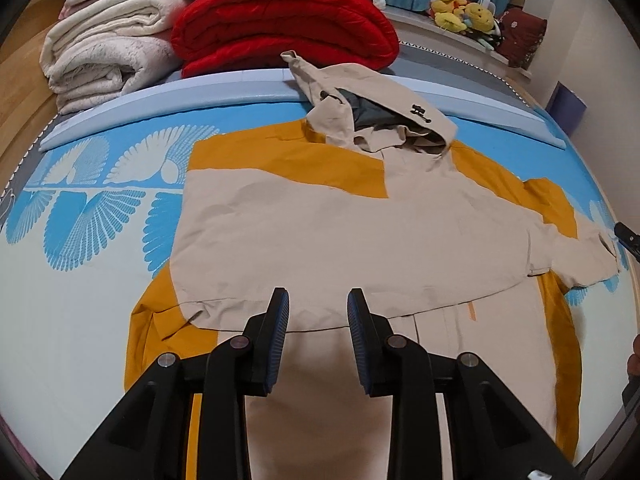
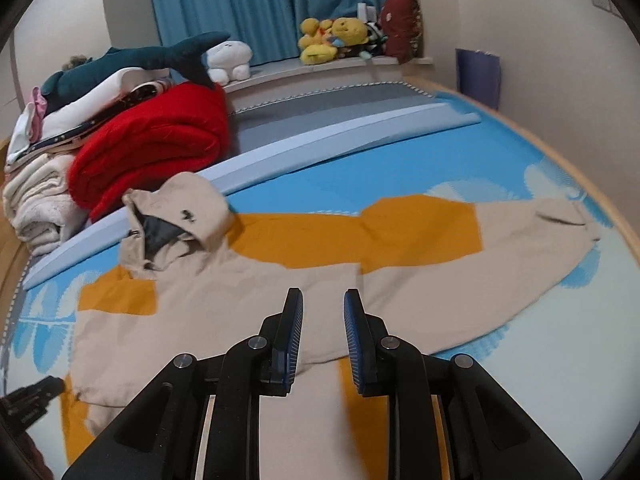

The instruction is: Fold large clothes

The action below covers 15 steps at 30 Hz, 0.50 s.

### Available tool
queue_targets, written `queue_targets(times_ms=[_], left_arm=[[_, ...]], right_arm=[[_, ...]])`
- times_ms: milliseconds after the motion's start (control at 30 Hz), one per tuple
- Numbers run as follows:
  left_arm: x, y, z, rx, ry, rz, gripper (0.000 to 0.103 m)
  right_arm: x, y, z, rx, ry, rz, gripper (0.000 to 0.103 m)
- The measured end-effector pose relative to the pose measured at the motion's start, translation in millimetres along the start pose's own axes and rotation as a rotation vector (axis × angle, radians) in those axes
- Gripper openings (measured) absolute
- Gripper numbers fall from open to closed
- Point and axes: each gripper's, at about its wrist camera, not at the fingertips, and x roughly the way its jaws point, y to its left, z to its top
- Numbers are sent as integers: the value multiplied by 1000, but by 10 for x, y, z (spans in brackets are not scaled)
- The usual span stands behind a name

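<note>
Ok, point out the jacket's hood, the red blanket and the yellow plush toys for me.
hood (image 1: 400, 120): left wrist view, on the beige outer fabric beside the dark lining.
red blanket (image 2: 160, 140): right wrist view, middle of the folded bundle.
yellow plush toys (image 2: 332, 36): right wrist view, on the toy pile by the curtain.

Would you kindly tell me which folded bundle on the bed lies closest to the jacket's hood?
The red quilt: the hood almost touches it, while the cream blankets lie farther left.
</note>
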Motion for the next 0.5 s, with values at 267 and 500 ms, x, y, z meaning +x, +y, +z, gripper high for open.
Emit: queue_targets(times_ms=[267,500], left_arm=[[12,-17,26,0,-5,-13,27],[38,-57,62,10,-1,-29,27]], right_arm=[[9,-1026,150,110,-20,-105,23],[34,-1941,221,229,-6,-191,45]])
